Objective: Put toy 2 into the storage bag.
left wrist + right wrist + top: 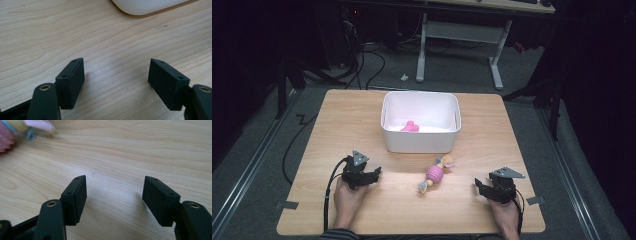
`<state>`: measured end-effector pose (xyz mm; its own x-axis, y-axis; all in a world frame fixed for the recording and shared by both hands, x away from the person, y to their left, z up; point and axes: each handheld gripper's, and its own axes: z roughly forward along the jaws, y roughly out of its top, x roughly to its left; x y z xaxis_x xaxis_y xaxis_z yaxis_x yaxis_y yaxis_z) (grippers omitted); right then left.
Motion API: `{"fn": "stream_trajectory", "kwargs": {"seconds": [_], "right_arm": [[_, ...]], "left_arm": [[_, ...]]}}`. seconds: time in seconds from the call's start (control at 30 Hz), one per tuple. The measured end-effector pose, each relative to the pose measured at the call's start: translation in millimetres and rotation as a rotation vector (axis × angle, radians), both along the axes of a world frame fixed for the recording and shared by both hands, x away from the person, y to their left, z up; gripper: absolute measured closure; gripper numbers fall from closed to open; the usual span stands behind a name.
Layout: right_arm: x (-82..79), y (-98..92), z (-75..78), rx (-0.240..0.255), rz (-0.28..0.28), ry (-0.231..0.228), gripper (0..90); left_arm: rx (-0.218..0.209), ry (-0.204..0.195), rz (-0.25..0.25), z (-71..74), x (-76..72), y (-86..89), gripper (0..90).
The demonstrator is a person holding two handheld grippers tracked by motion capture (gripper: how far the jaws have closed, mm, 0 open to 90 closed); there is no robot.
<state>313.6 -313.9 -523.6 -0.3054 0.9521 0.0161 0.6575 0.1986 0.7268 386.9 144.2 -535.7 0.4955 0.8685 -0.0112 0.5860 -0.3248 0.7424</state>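
On the left of the table (362, 115), near its front edge: left gripper (374, 173), jaws spread wide, bare wood alone between them in the left gripper view (116, 67). Right of it, loose on the wood between the two tools and just in front of the white bin (419, 142): rope toy (435, 173), pink ball at the middle, frayed tassels at both ends. Farther right: right gripper (477, 184), jaws likewise spread and empty (115, 185), rope toy (10, 135) off at the upper left corner of its view.

Likely trouble, judging from this:
- Pinching a tassel alone, so that the ball swings and catches the bin's near wall.
- Closing off-centre on the round ball and squirting it away over the smooth wood.
- Sending both tools at the one toy and knocking them together.

Pose: left hand held low, jaws aimed right and a little forward, toward the bin's corner (147, 6); right hand low too, jaws aimed left toward the toy. Already inside the bin: a pink toy (410, 126).
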Motion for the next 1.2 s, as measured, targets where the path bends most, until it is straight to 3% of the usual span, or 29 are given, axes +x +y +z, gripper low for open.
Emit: {"fn": "stream_trajectory", "kwargs": {"seconds": [0.13,0.3,0.67,1.2], "right_arm": [[-2.9,4.5,5.4,0.017,0.028,-0.017,37.3],[-6.4,19.8,18.0,0.020,0.108,-0.044,35.5],[-6.5,45.5,24.7,0.015,0.225,-0.021,32.9],[-1.5,84.2,42.4,0.011,0.338,-0.058,29.2]], "left_arm": [[0.000,0.000,0.000,0.0,0.0,-0.1,29.0],[0.000,0.001,0.000,0.0,-0.1,-0.1,28.9],[-0.001,0.001,0.000,0.0,-0.1,-0.1,28.7],[-0.002,0.001,0.003,-0.1,0.0,-0.1,28.1]]}}
